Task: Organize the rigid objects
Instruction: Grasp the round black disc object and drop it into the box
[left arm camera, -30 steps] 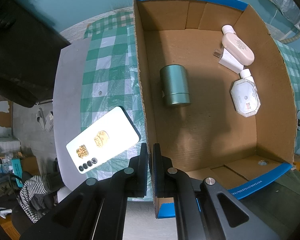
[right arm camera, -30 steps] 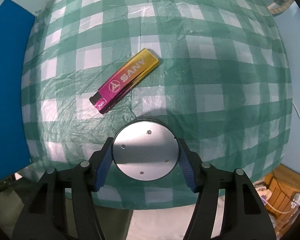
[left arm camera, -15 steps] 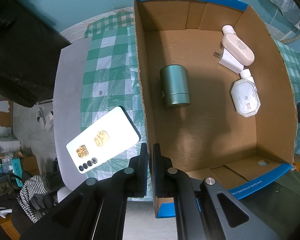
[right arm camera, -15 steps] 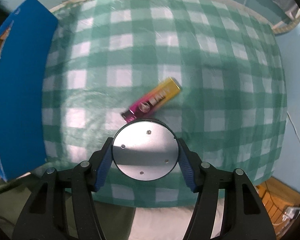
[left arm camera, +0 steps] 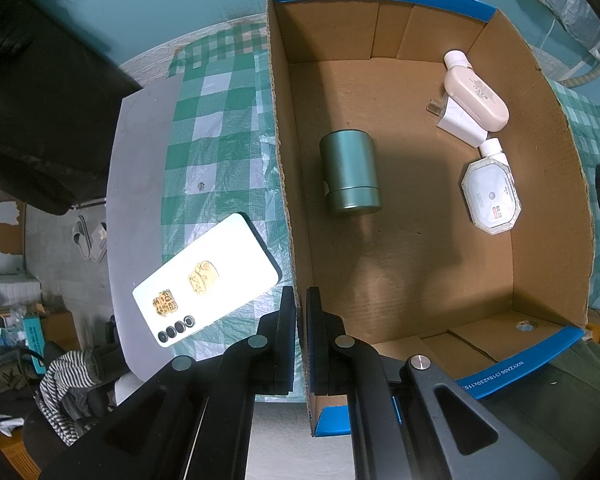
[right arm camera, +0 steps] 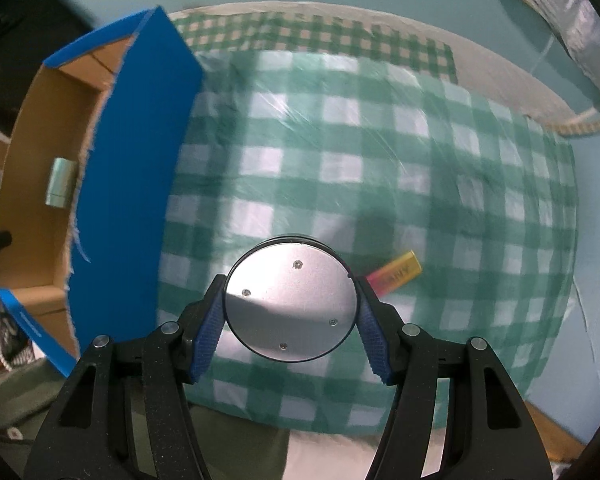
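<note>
My right gripper [right arm camera: 290, 316] is shut on a round silver metal disc [right arm camera: 291, 300], held above the checked cloth. A pink-and-gold lighter [right arm camera: 396, 274] lies on the cloth just behind the disc. My left gripper [left arm camera: 297, 320] is shut on the left wall of the open cardboard box [left arm camera: 284, 160]. Inside the box lie a green metal canister [left arm camera: 350, 172], a beige bottle [left arm camera: 476, 94], a white charger [left arm camera: 458, 120] and an octagonal white bottle [left arm camera: 490, 196]. The box's blue outer wall [right arm camera: 136, 184] stands left in the right wrist view, with the canister [right arm camera: 60, 188] visible inside.
A white phone [left arm camera: 206, 280] lies face down on the checked cloth [left arm camera: 216, 152] left of the box. The table edge and grey tabletop [left arm camera: 140, 184] are further left. A chair with striped clothing [left arm camera: 68, 376] is below. The cloth [right arm camera: 420, 168] spreads right of the box.
My right gripper has lifted with the disc and pulled back and left; the box has come into its view and the lighter looks smaller. The left gripper has not moved.
</note>
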